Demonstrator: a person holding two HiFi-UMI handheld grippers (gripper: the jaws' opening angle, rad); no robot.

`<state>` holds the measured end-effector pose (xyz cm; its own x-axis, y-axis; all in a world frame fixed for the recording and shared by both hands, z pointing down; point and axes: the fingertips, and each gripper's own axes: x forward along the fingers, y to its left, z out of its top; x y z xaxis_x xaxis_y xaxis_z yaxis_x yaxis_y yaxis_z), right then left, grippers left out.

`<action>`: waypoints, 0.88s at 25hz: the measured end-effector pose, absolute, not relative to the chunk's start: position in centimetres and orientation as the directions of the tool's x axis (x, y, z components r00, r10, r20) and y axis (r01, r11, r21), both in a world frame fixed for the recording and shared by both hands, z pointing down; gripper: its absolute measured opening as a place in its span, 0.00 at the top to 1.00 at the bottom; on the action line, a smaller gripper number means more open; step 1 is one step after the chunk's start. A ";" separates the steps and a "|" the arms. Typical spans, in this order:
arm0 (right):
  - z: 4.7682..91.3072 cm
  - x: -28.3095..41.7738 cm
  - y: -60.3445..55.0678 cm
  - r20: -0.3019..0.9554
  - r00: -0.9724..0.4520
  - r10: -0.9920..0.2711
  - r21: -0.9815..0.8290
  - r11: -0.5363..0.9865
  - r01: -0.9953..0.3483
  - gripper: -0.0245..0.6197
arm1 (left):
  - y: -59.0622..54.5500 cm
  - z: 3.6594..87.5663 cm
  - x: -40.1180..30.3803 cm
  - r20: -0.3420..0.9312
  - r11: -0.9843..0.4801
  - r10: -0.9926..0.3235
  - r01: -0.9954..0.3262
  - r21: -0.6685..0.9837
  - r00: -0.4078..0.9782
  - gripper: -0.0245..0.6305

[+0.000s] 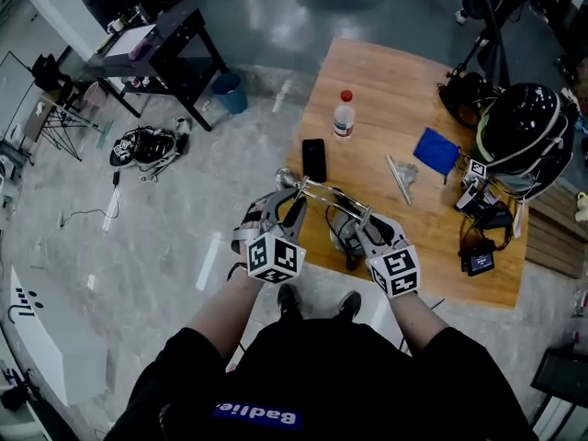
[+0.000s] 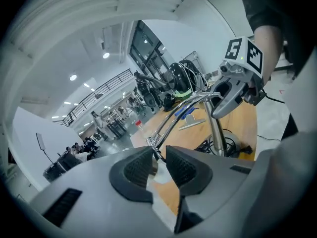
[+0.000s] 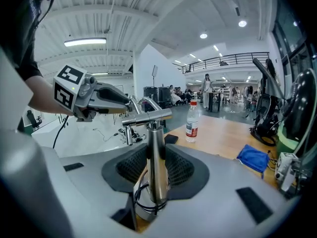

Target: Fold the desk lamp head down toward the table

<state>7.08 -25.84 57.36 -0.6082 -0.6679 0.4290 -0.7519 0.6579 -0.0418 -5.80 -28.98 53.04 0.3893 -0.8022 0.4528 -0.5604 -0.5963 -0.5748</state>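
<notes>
Leverage split: right hand-held gripper [image 3: 154, 175] clamped on upright lamp post [image 3: 154, 133], lower centre, steadying it; left hand-held gripper [image 2: 159, 165] closed on lamp head [image 2: 154, 144], for pressing toward counter [image 1: 386, 90].

1. Your head camera looks steeply down at the wooden table [image 1: 386, 81].
2. The camera on your left gripper [image 2: 157, 163] sits close behind its jaws, facing across the table.
3. Your right gripper [image 3: 151, 170] has one too; all three show the lamp [image 3: 151, 133].
</notes>
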 end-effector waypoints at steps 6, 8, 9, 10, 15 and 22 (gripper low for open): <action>57.3 7.0 -25.9 0.449 -0.592 -0.669 -0.036 0.649 -0.760 0.78 | -28.9 57.2 -5.0 0.506 -0.662 -0.744 -0.582 -0.472 0.437 0.82; 57.3 6.9 -25.9 0.457 -0.588 -0.668 -0.033 0.648 -0.761 0.78 | -28.8 58.1 -4.7 0.512 -0.674 -0.732 -0.587 -0.448 0.450 0.82; 57.3 6.8 -25.9 0.460 -0.586 -0.667 -0.031 0.648 -0.761 0.78 | -28.8 58.5 -4.6 0.517 -0.682 -0.724 -0.586 -0.437 0.456 0.82; 57.3 6.8 -25.9 0.463 -0.584 -0.667 -0.030 0.647 -0.762 0.78 | -28.7 59.0 -4.4 0.525 -0.692 -0.714 -0.583 -0.426 0.463 0.82; 57.4 6.8 -26.0 0.473 -0.572 -0.670 -0.027 0.638 -0.770 0.78 | -28.4 60.9 -3.4 0.549 -0.725 -0.675 -0.581 -0.369 0.493 0.81; 57.6 6.9 -26.2 0.478 -0.555 -0.681 -0.022 0.622 -0.783 0.78 | -28.1 62.8 -2.0 0.559 -0.747 -0.639 -0.598 -0.291 0.527 0.80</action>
<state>6.89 -26.18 57.59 -0.5550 -0.6808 0.4780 -0.7825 0.6222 -0.0223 -1.95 -28.12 62.76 0.5273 -0.6395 0.5595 -0.5978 -0.7472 -0.2906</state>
